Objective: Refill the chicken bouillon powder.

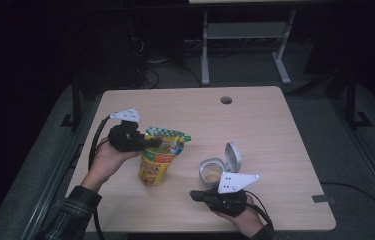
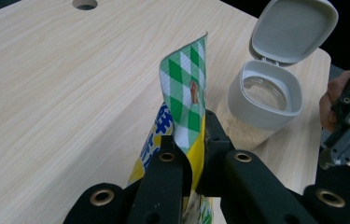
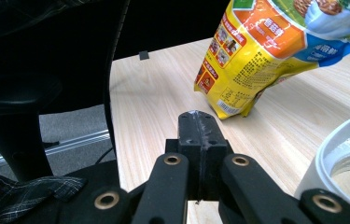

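A yellow food pouch [image 1: 159, 159] with a green checked top stands tilted on the wooden table [image 1: 255, 125]. My left gripper [image 1: 151, 143] is shut on its top edge; in the left gripper view the jaws pinch the checked strip of the pouch [image 2: 186, 98]. A glass jar [image 1: 212, 171] with pale grains and a grey flip lid [image 1: 233, 156] hinged open stands to the right of the pouch; the jar [image 2: 261, 100] is also beyond the pouch in the left gripper view. My right gripper [image 1: 197, 195] is shut on nothing, just in front of the jar [image 3: 345, 163], pointing left toward the pouch [image 3: 266, 51].
A round cable hole [image 1: 226, 100] lies near the table's far edge. A small dark tab [image 1: 322, 198] sits at the right front corner. Grey desk legs [image 1: 245, 45] stand on the floor behind the table.
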Demonstrator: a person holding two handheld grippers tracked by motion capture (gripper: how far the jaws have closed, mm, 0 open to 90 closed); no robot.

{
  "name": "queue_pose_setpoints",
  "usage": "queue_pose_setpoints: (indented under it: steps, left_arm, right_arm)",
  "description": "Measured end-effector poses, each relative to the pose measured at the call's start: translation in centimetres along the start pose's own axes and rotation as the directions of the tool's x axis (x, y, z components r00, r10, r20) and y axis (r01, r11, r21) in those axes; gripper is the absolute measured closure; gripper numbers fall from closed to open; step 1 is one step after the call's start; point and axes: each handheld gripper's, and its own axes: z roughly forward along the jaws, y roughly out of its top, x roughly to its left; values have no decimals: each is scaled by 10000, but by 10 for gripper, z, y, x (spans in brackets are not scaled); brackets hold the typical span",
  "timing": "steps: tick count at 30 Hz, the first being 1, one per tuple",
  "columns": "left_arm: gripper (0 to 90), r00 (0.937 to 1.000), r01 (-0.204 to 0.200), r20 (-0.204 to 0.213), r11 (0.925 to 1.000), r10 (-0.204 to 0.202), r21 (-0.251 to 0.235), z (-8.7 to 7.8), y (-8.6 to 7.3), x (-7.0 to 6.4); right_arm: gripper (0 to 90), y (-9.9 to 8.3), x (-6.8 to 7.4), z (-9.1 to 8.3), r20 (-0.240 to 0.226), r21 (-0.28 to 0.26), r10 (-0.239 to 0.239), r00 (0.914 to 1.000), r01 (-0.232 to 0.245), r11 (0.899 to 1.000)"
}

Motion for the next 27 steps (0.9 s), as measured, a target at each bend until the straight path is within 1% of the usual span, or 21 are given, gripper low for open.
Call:
queue_pose_setpoints:
  steps: [2, 4, 5, 6, 10, 11, 14, 15, 19, 24, 27]
  left_arm:
    - [875, 10000, 70, -7, 10000, -70, -33, -3, -2, -1]
    - [874, 10000, -17, 20, 10000, 16, 47, -7, -4, 0]
    - [873, 10000, 72, 27, 10000, -72, 23, -9, -5, -1]
    - [873, 10000, 72, 27, 10000, -72, 23, -9, -5, -1]
    - [870, 10000, -28, 28, 9999, 28, 98, -15, -9, 0]
    - [870, 10000, 59, 7, 9999, -60, 85, -18, -11, -1]
    - [869, 10000, -33, -21, 9999, 33, 109, -23, -16, -1]
    - [869, 10000, 28, -25, 9999, -28, 107, -24, -17, -1]
    - [864, 10000, 15, -30, 9999, -15, 110, -31, -24, 0]
    - [860, 9999, 112, -41, 9999, -111, 99, -37, -31, 1]
    - [857, 9999, 154, -43, 9999, -153, 50, -42, -38, 1]
  right_arm:
    - [899, 0, 0, 1, -24, 23, -13, 10000, 13, 10000]
    - [899, 0, 0, 1, -41, 26, -27, 10000, 27, 10000]
    - [900, 0, 0, 2, -63, 43, -35, 10000, 36, 10000]
    - [899, -1, 0, 2, -76, 35, -1, 10000, 1, 10000]
    - [899, -1, 1, 4, -104, 58, -2, 9999, 3, 10000]
    - [899, -1, 1, 4, -111, 58, -8, 9999, 9, 10000]
    - [899, -1, 1, 4, -141, 105, -6, 9999, 8, 9999]
    - [899, -1, 1, 5, -135, 110, -10, 9999, 11, 9999]
    - [899, -1, 0, 6, -146, 116, -4, 9999, 6, 9999]
    - [899, -1, 0, 7, -160, 146, 9, 9999, -7, 9999]
    - [899, -1, -1, 9, -196, 144, 12, 9998, -9, 9999]
